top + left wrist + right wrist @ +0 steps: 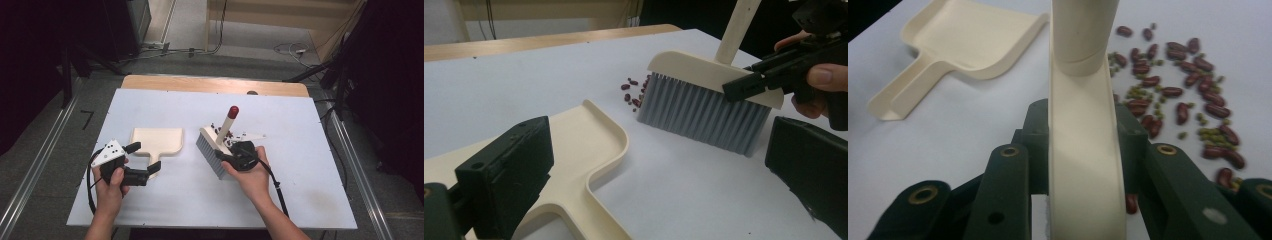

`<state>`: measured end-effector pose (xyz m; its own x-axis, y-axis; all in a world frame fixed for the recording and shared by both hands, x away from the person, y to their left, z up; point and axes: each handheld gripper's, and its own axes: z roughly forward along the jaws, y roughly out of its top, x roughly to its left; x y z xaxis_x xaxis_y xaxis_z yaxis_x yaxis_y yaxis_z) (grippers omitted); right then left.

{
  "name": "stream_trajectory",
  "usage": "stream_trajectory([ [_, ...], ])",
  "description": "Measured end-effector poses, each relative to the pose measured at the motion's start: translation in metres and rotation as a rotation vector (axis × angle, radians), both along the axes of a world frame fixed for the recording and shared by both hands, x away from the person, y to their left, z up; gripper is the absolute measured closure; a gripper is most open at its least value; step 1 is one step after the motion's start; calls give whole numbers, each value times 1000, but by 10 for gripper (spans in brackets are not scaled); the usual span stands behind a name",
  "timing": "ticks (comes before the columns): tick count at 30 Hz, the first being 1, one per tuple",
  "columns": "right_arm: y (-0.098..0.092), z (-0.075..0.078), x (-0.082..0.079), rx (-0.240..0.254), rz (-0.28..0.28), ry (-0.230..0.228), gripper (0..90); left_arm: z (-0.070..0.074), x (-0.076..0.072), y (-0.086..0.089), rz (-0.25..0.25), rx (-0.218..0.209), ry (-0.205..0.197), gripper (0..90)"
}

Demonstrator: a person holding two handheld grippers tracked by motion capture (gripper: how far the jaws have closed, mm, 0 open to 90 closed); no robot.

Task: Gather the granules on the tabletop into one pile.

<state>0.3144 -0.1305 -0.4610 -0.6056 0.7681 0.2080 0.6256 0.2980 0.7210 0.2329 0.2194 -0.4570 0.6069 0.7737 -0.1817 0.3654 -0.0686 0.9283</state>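
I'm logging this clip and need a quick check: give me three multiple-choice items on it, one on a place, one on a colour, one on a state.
1. Where do the spilled beans lie relative to the brush?
A. inside the dustpan
B. on the table by the brush, on the side away from the dustpan
C. on the floor

2. What colour is the tip of the brush handle?
A. red
B. blue
C. green

3. What is the left tool doing?
A. shut on the brush
B. lifting the dustpan clear of the table
C. open around the dustpan handle

Answers: 1 B, the beans are scattered on the white table beside the brush head. 2 A, the high view shows a red cap. 3 C, its jaws stand apart on either side of the handle, while the right tool grips the brush.
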Motion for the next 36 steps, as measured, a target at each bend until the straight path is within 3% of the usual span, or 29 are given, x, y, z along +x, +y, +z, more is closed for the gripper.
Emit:
stream_trajectory([
  [8,-26,2,11,-17,-77,-12,657,0,0,-1,-2,0,-2,0],
  [13,-32,7,12,23,-73,-15,656,0,0,0,1,-6,-1,0],
  [15,-26,16,9,54,-61,-36,657,1,0,-1,0,-9,-1,0],
  [20,-1,25,8,58,-62,-53,657,0,0,-2,-2,-1,1,0],
  [26,36,11,22,85,-99,13,657,-1,0,-4,-12,-6,0,0],
  [28,42,3,27,66,-122,14,657,-2,0,-7,-22,5,4,0],
  [31,40,0,33,37,-170,5,657,-3,1,-10,-31,11,8,0],
  [36,21,-2,39,24,-214,17,657,-3,1,-9,-26,4,8,0],
])
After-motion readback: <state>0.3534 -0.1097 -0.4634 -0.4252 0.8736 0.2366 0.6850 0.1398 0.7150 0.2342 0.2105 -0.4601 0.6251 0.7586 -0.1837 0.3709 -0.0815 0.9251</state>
